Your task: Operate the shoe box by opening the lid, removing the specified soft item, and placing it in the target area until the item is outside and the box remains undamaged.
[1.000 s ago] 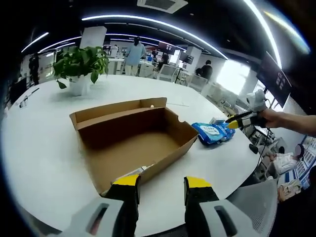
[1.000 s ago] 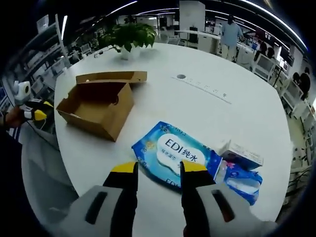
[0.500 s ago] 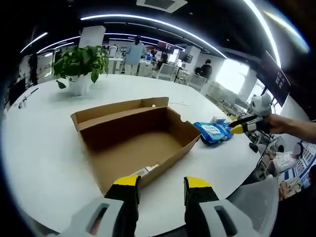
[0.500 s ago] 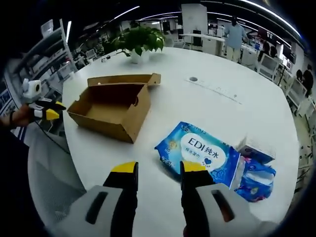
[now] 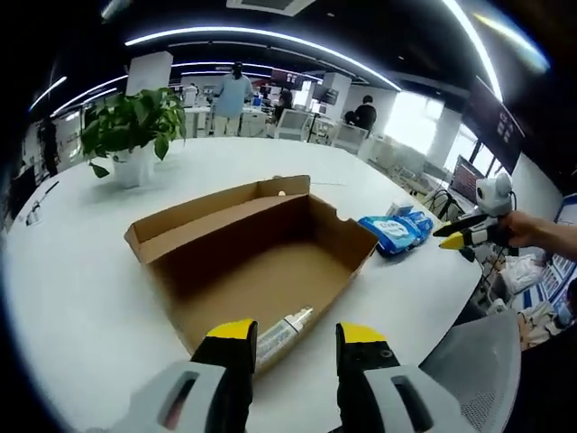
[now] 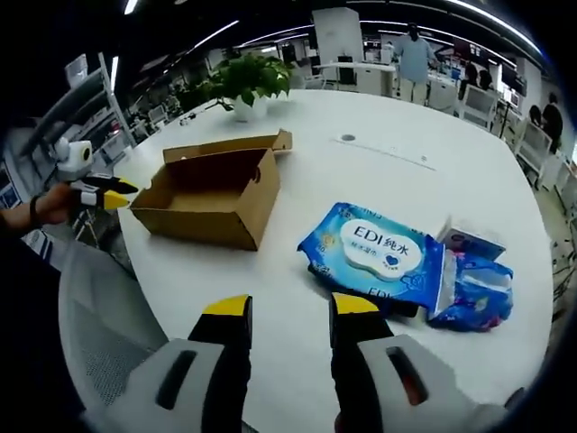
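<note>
With the shoe box [image 5: 257, 262] open and wipes pack [image 6: 379, 257] already on the bench [image 6: 361, 171], both claws, left claw [image 5: 293, 338] and right claw [image 6: 279, 311], hover parted and empty, so the task looks finished.

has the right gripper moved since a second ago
Yes. The right gripper has drawn back from the blue wipes pack: its tips were over the pack a second ago and now hang apart from it, past the table edge.
</note>
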`<state>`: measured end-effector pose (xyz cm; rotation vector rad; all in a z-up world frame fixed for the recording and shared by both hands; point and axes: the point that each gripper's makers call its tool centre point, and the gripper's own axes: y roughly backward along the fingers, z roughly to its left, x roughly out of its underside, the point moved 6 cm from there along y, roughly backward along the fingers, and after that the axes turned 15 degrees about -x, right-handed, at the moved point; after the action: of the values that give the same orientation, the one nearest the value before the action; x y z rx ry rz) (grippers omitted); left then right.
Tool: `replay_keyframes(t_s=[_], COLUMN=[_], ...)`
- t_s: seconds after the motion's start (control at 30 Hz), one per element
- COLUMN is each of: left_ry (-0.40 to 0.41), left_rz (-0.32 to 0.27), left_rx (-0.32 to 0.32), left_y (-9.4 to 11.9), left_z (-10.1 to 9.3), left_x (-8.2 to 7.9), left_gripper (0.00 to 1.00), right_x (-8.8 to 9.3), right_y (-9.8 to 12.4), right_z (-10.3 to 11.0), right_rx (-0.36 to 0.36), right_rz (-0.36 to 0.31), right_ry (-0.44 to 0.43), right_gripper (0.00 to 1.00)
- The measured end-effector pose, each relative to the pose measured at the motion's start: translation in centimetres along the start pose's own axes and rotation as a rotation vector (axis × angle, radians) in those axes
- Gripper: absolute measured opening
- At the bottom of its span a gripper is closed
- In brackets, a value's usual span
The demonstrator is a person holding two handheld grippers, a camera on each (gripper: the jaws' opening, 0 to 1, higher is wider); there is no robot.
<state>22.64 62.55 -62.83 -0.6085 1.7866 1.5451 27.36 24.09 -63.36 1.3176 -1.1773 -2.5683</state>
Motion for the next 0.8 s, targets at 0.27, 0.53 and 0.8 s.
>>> replay_keyframes(t_s=[0.27,0.53,0.8], left_ry=[-0.040,-0.093,-0.127], left_rz=[0.013,0.025,0.038], left_rx=[0.002,0.022,0.042], left_y=[-1.3,-3.0,-4.5], left_z=[1.4,1.8,2.4], left_x=[-0.9,-2.1,-3.0], left_gripper=[0.35,0.35,0.35], right_x=[1.7,3.0,3.7], right_y=[0.9,1.6,2.0], right_z=[0.2,0.5,1.1], right_rx=[0.018,0.031,0.042], right_rz=[-0.019,-0.024,-0.038], right_ry=[-0.035,-0.061,-0.080], right_gripper=[0.31,0.32,0.32])
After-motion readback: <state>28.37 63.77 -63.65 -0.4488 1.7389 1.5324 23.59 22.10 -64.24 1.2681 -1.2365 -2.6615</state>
